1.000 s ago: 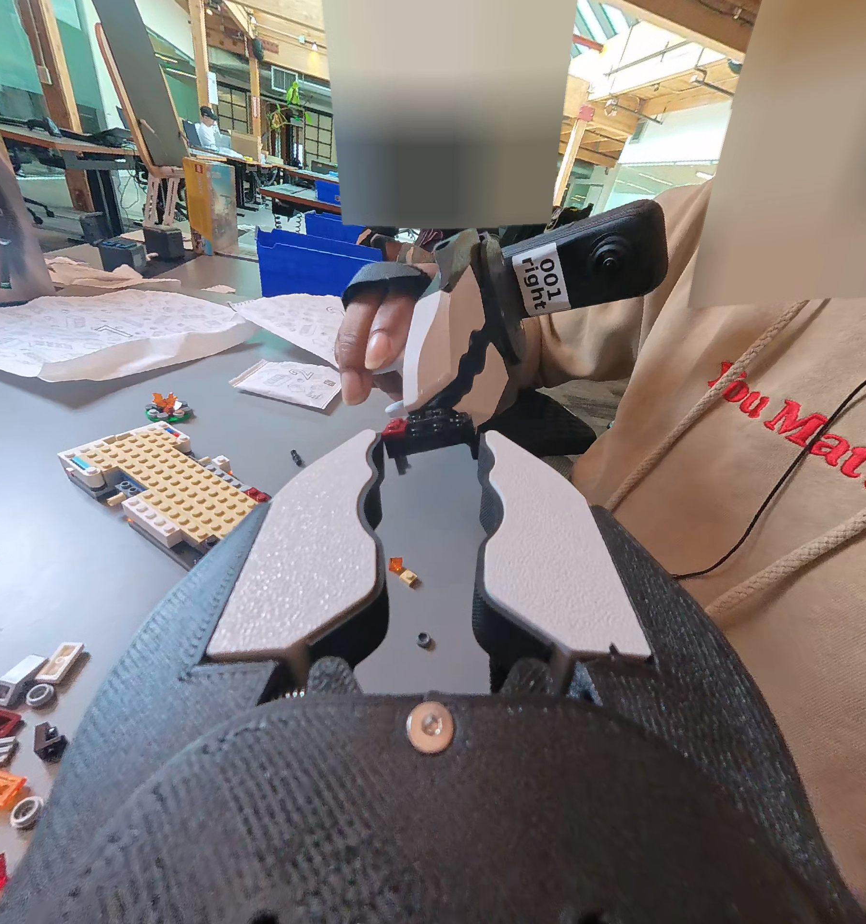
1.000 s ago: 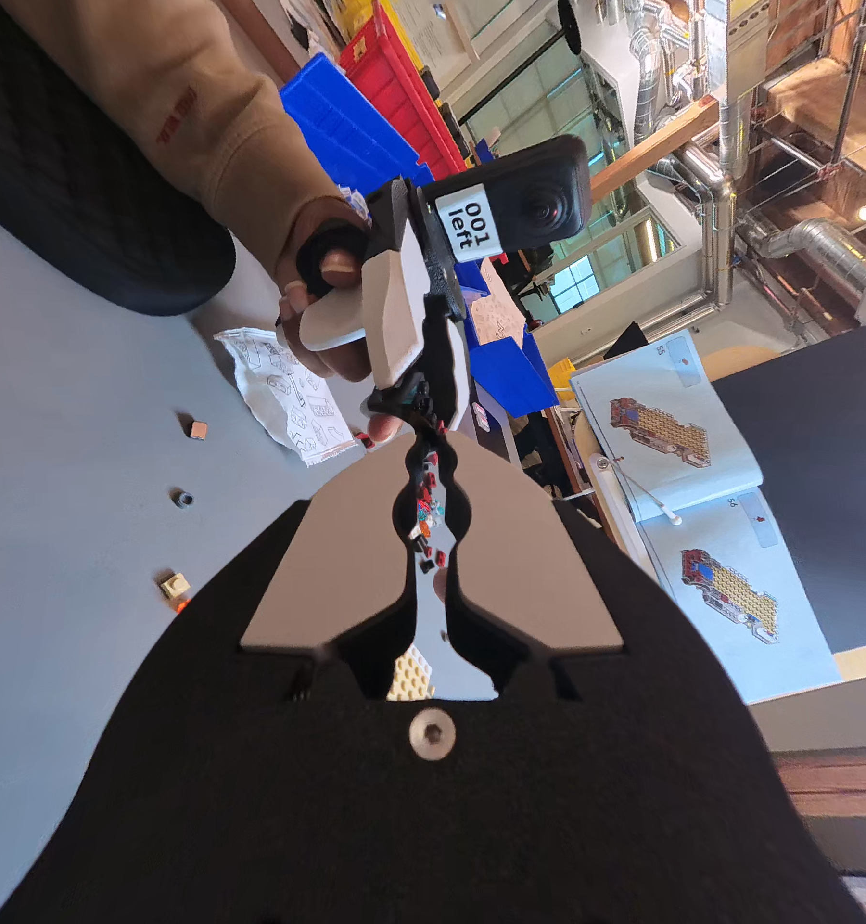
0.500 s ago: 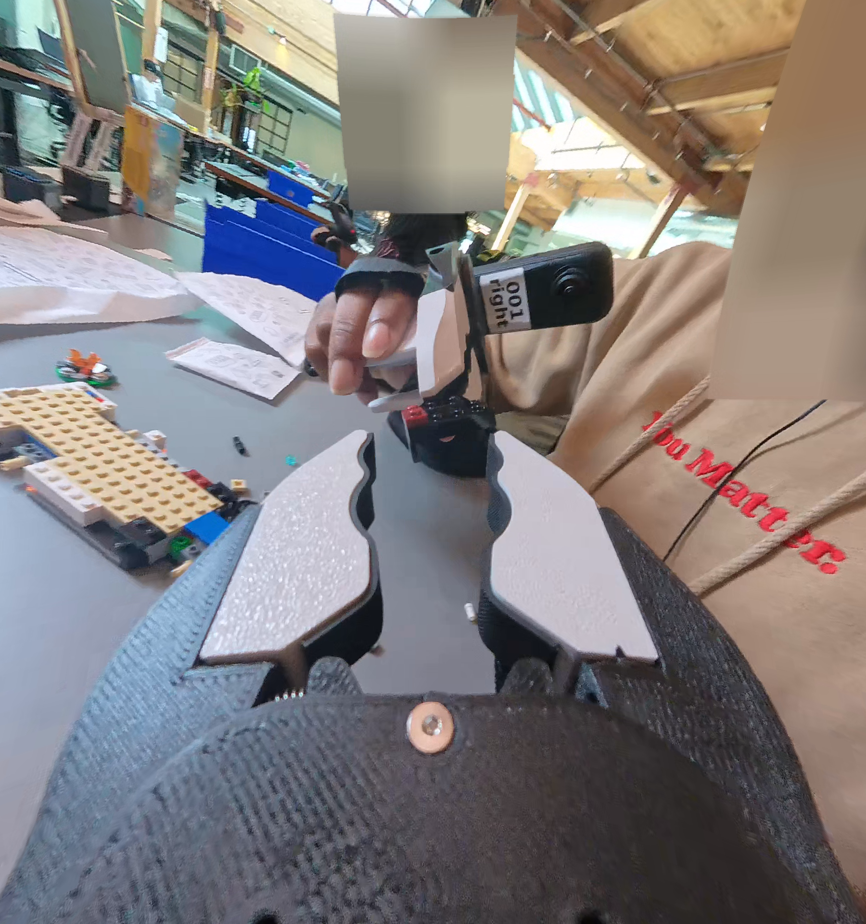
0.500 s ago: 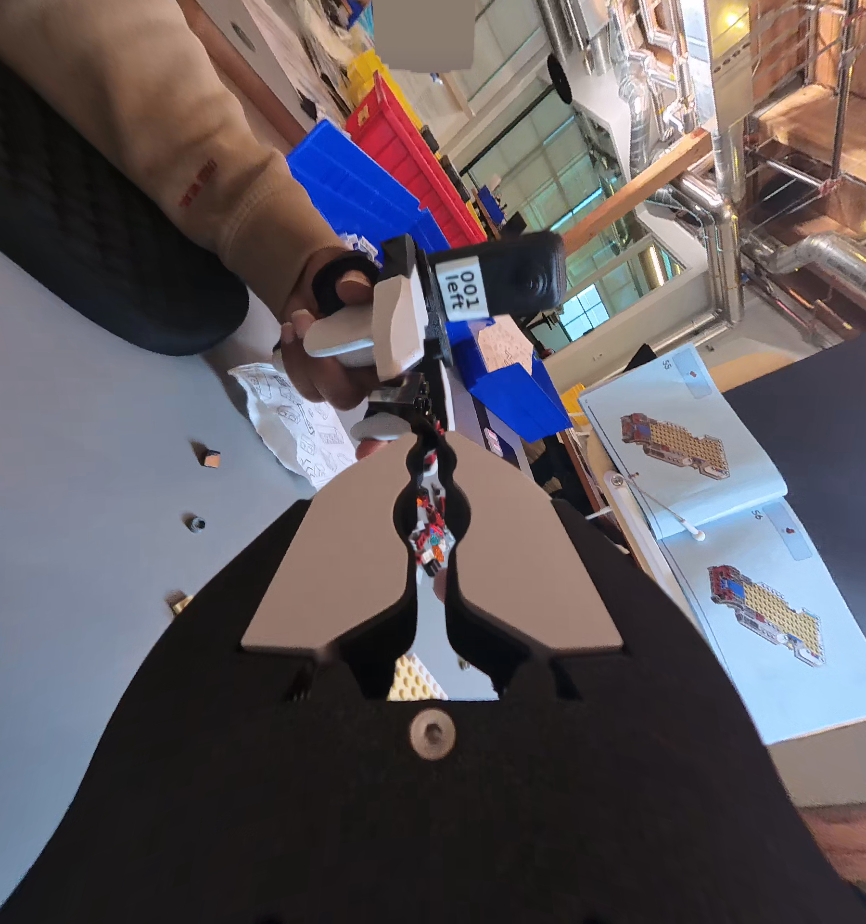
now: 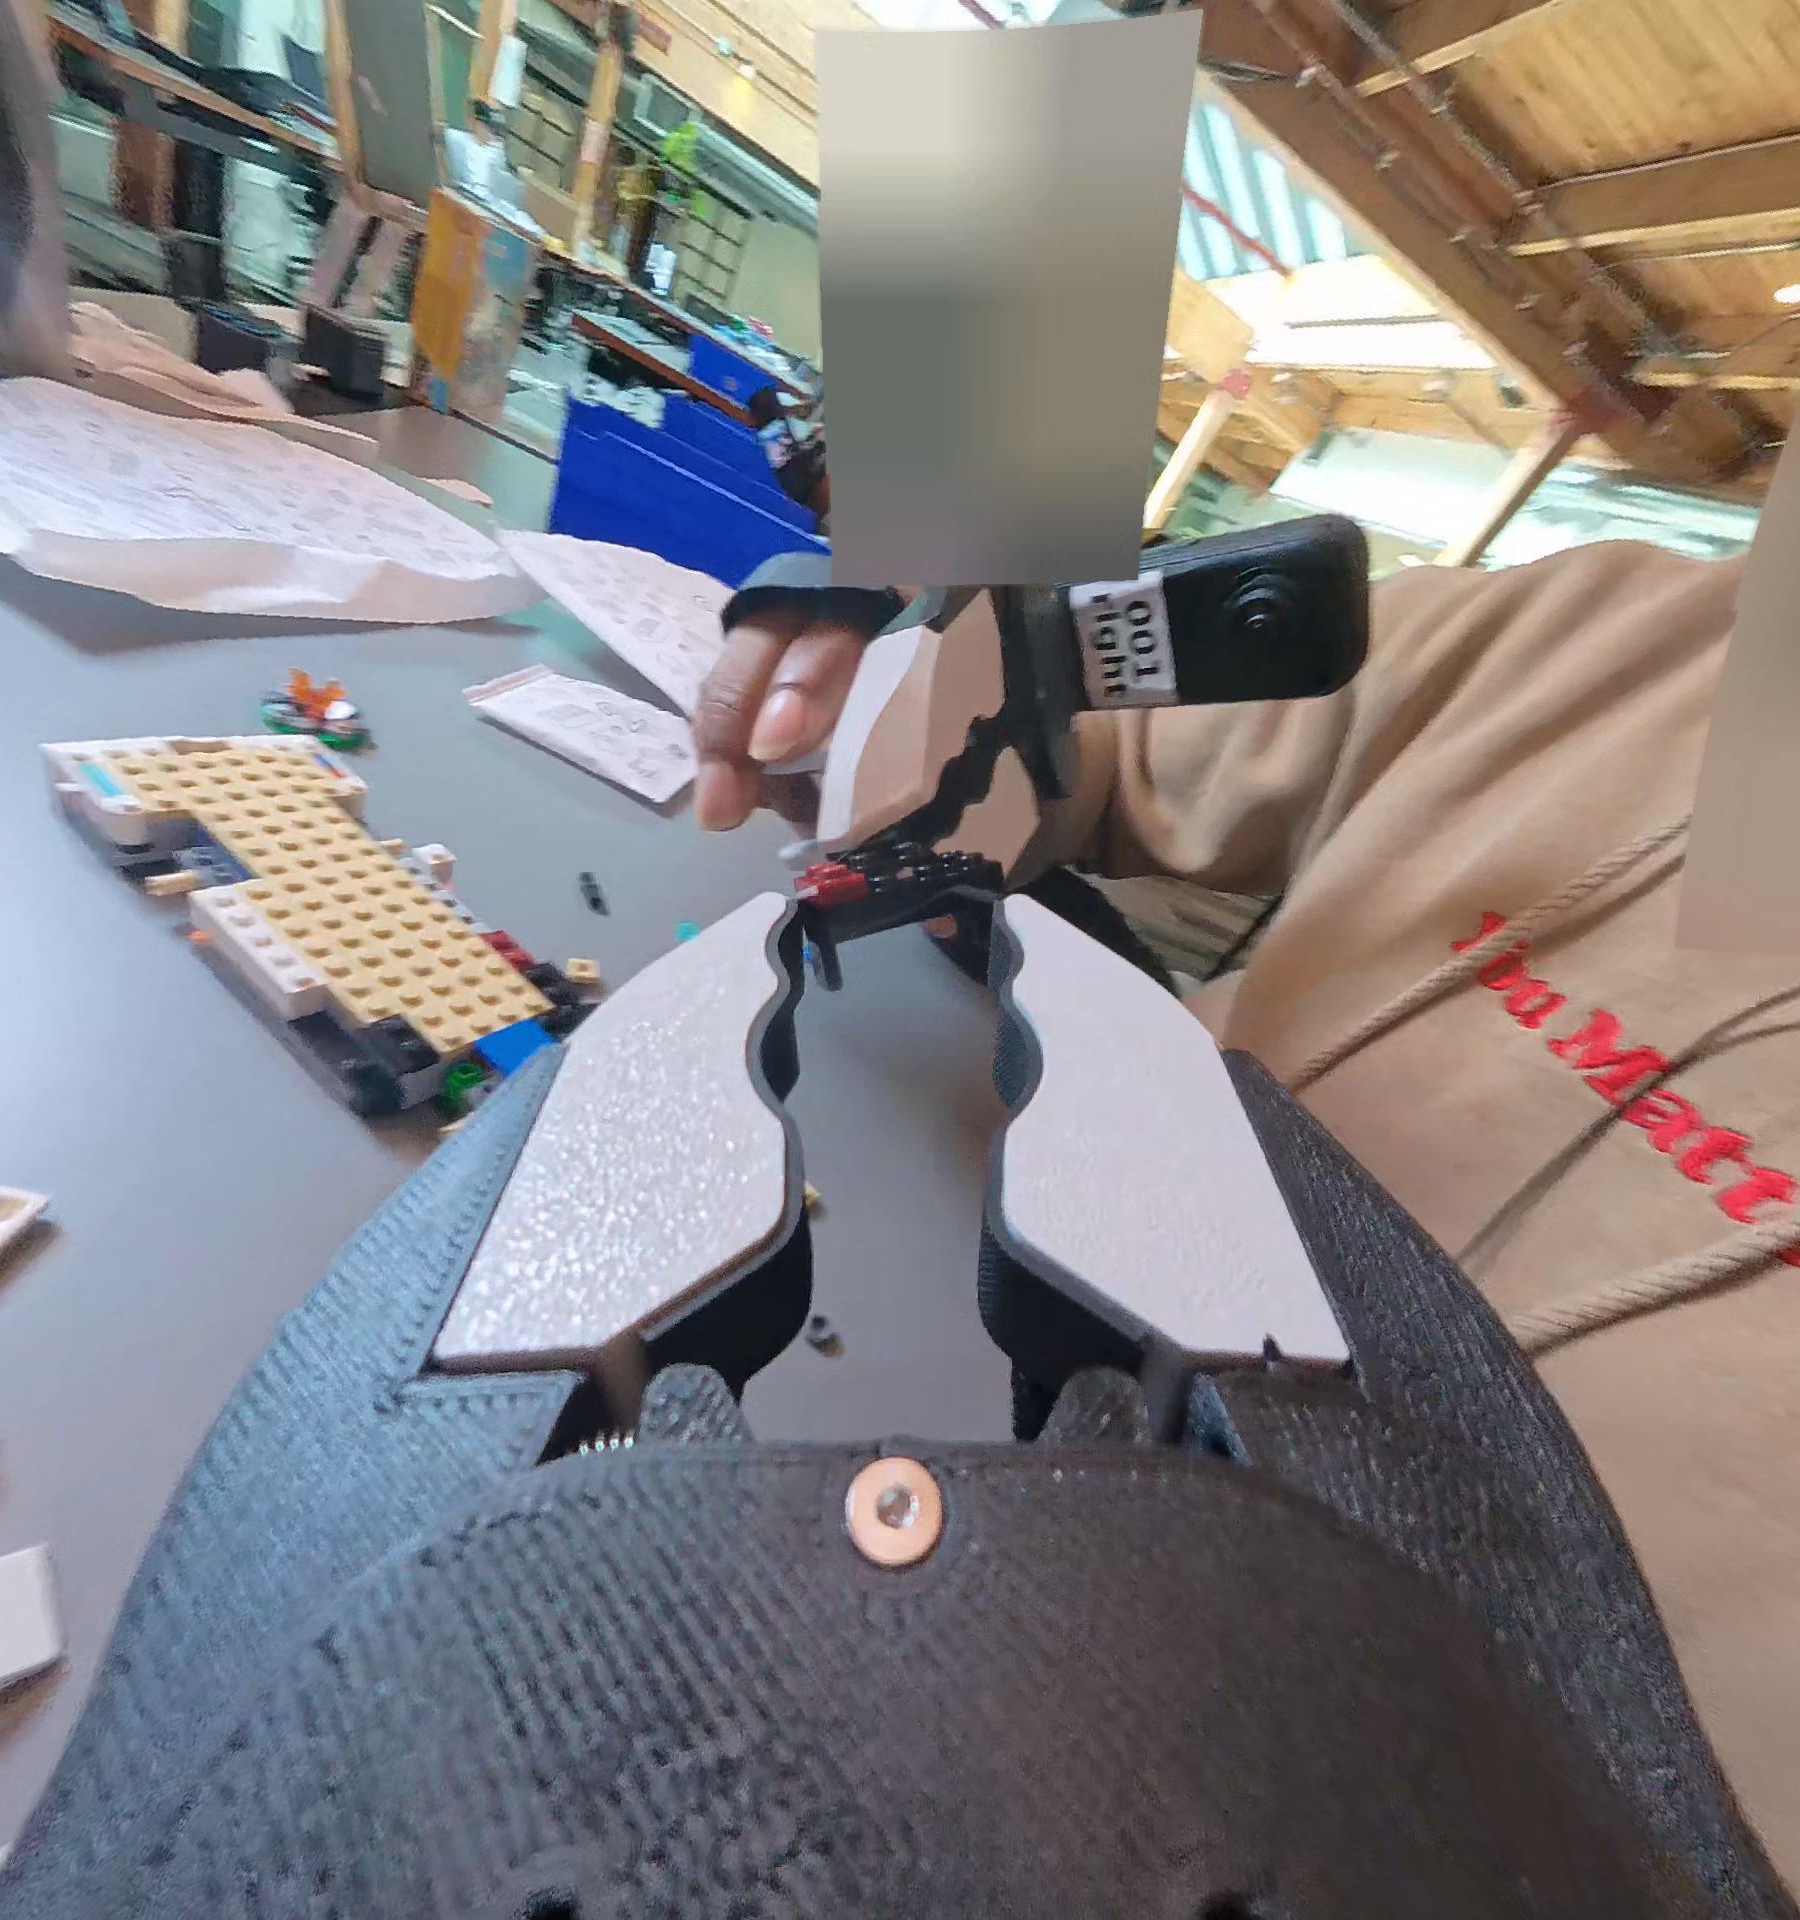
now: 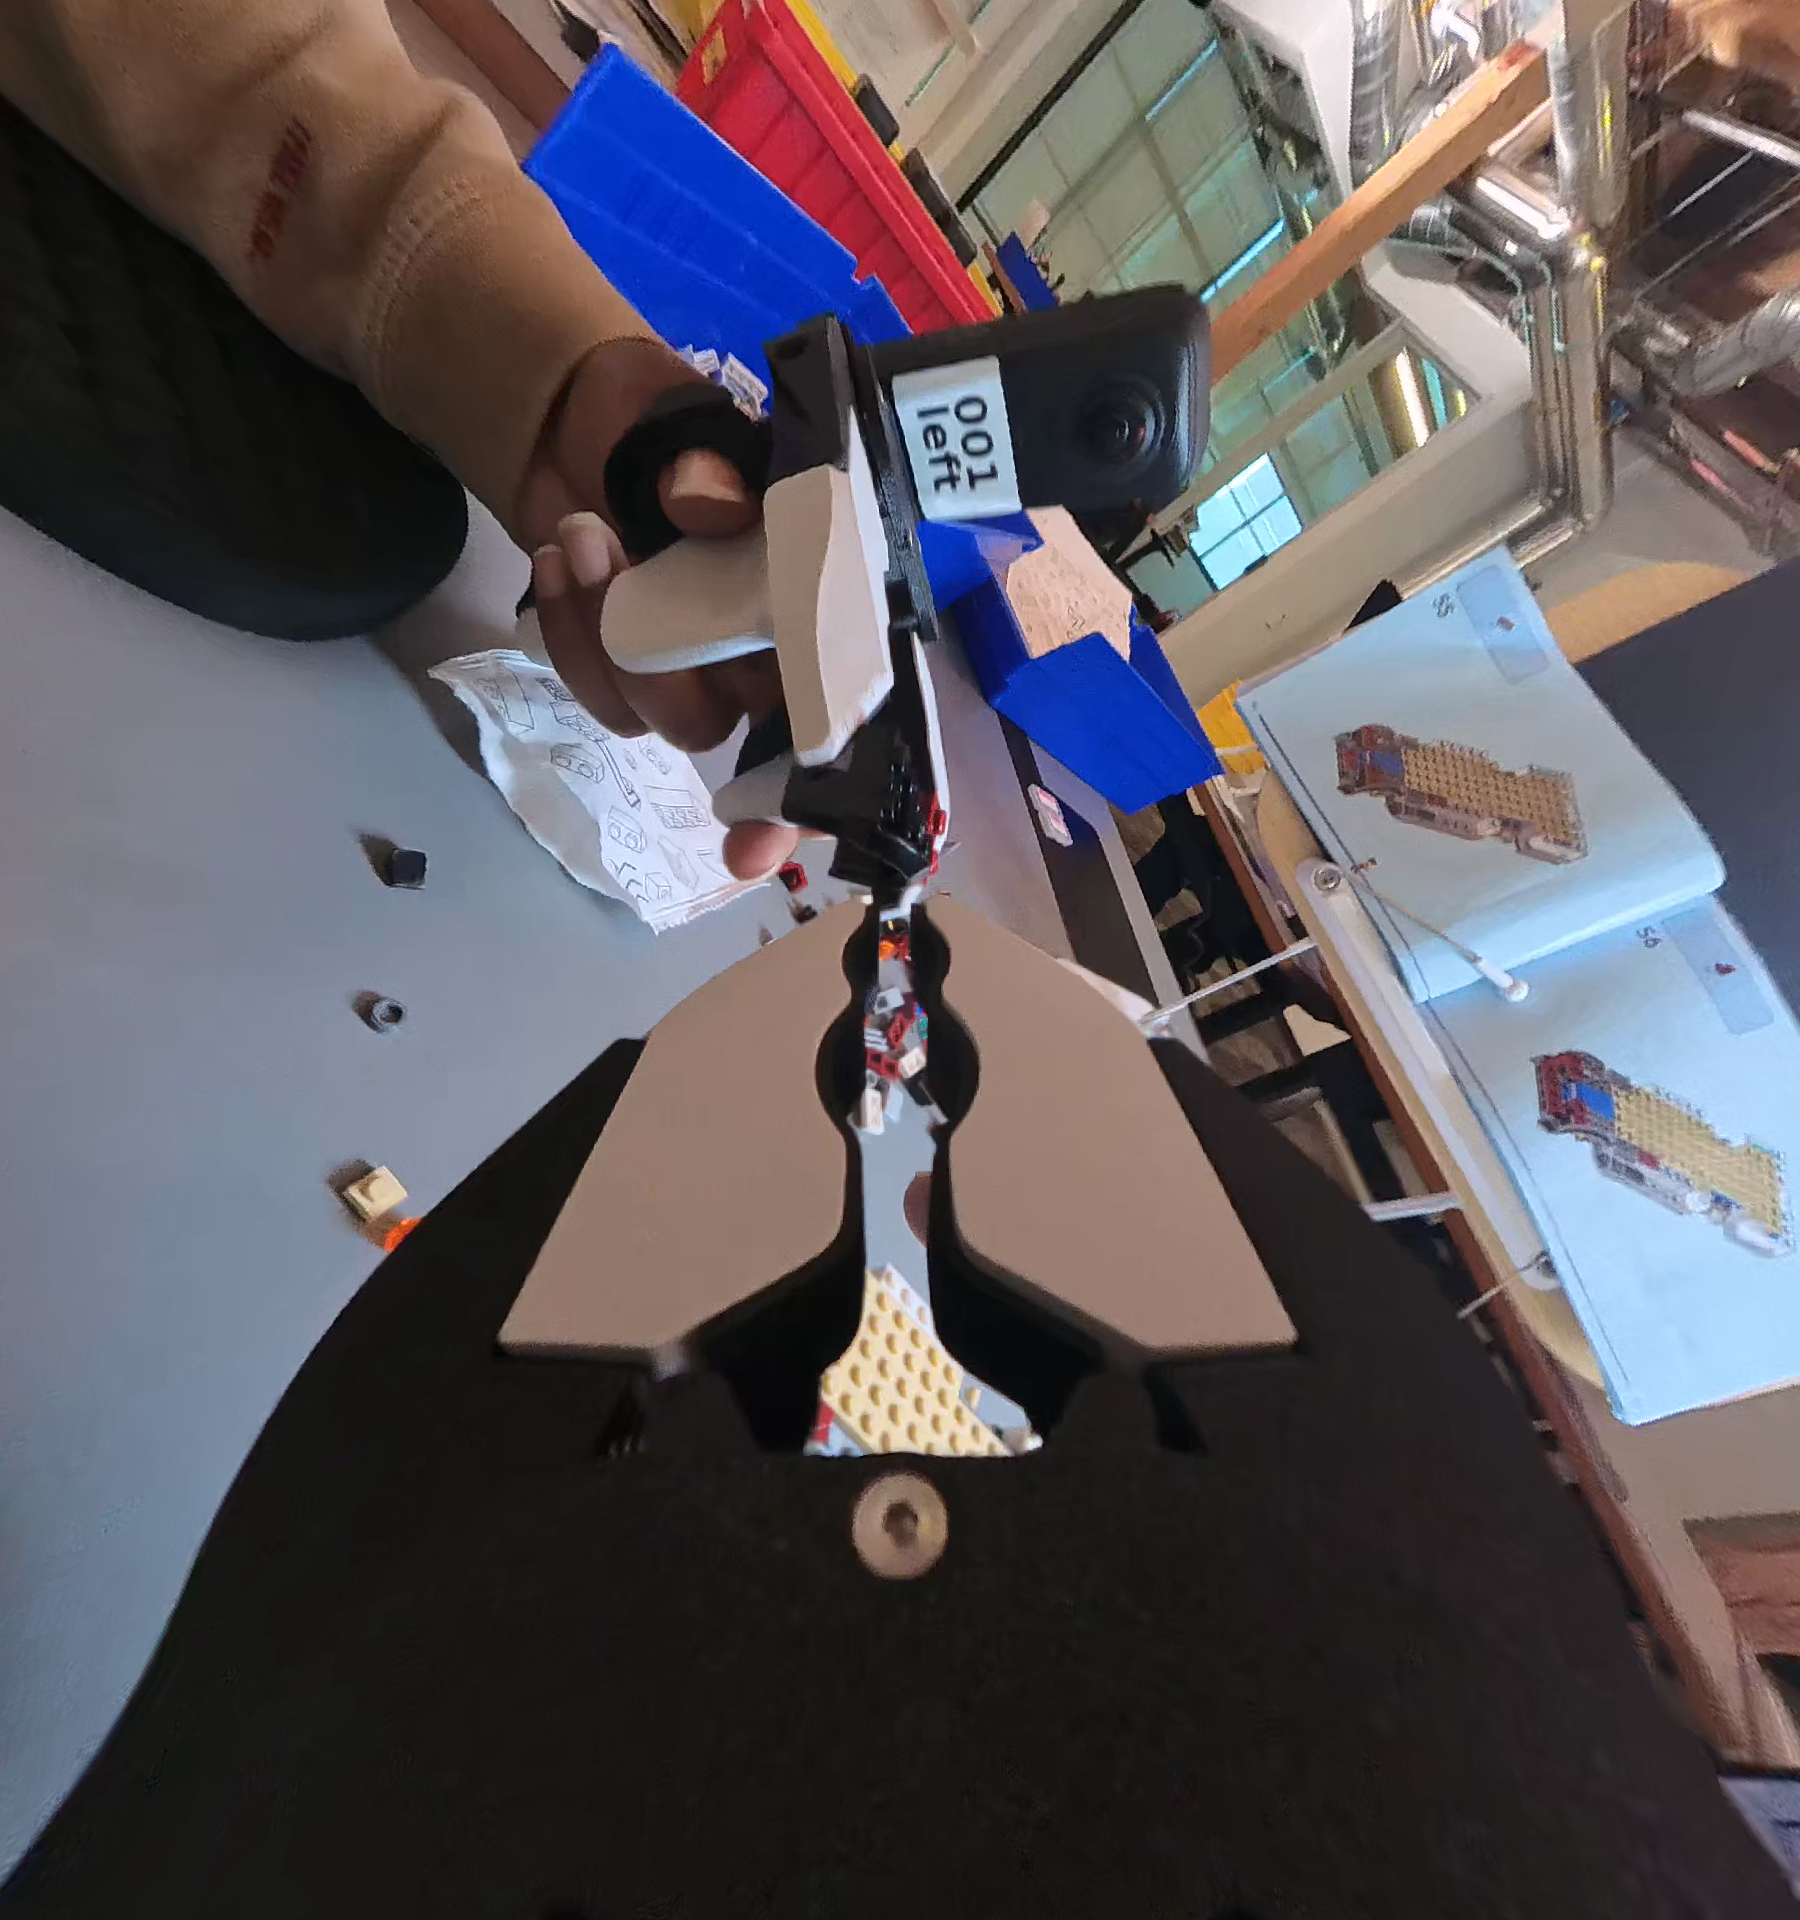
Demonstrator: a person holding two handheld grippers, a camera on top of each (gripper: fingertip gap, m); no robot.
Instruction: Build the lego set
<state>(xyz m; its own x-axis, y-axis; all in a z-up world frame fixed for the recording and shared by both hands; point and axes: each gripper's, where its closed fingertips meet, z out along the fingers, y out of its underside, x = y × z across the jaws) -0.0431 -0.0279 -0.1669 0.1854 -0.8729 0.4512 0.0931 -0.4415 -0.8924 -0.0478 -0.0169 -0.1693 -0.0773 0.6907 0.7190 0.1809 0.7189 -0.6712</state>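
**Change since the earlier frames.** Half a second ago the left hand-held gripper [image 5: 891, 914] stood wider, with the black brick assembly [image 5: 906, 873] clear beyond its tips. The jaws are now narrower and the assembly sits between the fingertips. It appears to touch both pads, though motion blur makes the contact on the right-side pad less certain. The right hand-held gripper [image 6: 896, 920] is unchanged: nearly closed, pinching a thin edge of the same assembly from twelve o'clock in the left wrist view. The assembly is held above the counter [image 5: 148, 1122] between the two tools.

**Materials and shapes.** The assembly is studded black plastic with a small red brick at its nine o'clock end. The finger faces are pale, pebbled plates with wavy dark inner edges, set on ribbed black bodies. The counter is smooth grey. A tan studded plate build [image 5: 335, 894] with white and black edging lies at ten o'clock from the left tips. Loose small bricks are scattered round it.

**Labels.** A white printed sticker [image 5: 1119, 634] wraps the right tool's camera. The beige hoodie [image 5: 1498, 831] bears red embroidery. An open illustrated booklet [image 6: 1498, 790] lies at three o'clock in the right view.
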